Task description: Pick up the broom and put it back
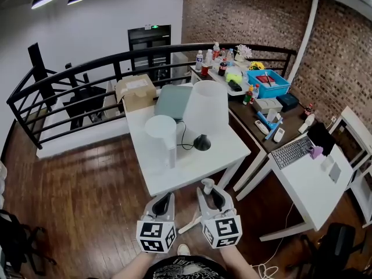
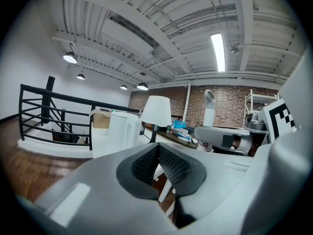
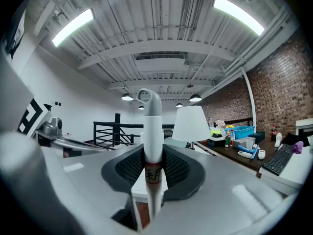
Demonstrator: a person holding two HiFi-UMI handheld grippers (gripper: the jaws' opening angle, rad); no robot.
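Observation:
The broom shows as a white handle with a rounded top [image 1: 207, 183], its shaft slanting down to the wooden floor between my two grippers. My right gripper [image 1: 212, 199] is shut on that handle just below its top. In the right gripper view the handle [image 3: 152, 131] stands upright between the black pads [image 3: 128, 169], a red-banded label at the grip. The broom's head is hidden. My left gripper [image 1: 163, 203] hangs beside it on the left, shut with nothing in it; its pads [image 2: 146, 163] meet at the tips. The left gripper view shows the handle top [image 2: 209, 106] to its right.
A white table [image 1: 192, 164] stands just ahead with a white lamp [image 1: 206, 106], a white cylinder [image 1: 161, 137] and a cardboard box [image 1: 136, 92]. A black railing [image 1: 70, 77] curves behind. A cluttered dark desk [image 1: 256, 127] and a white desk with keyboard [image 1: 308, 185] stand at right.

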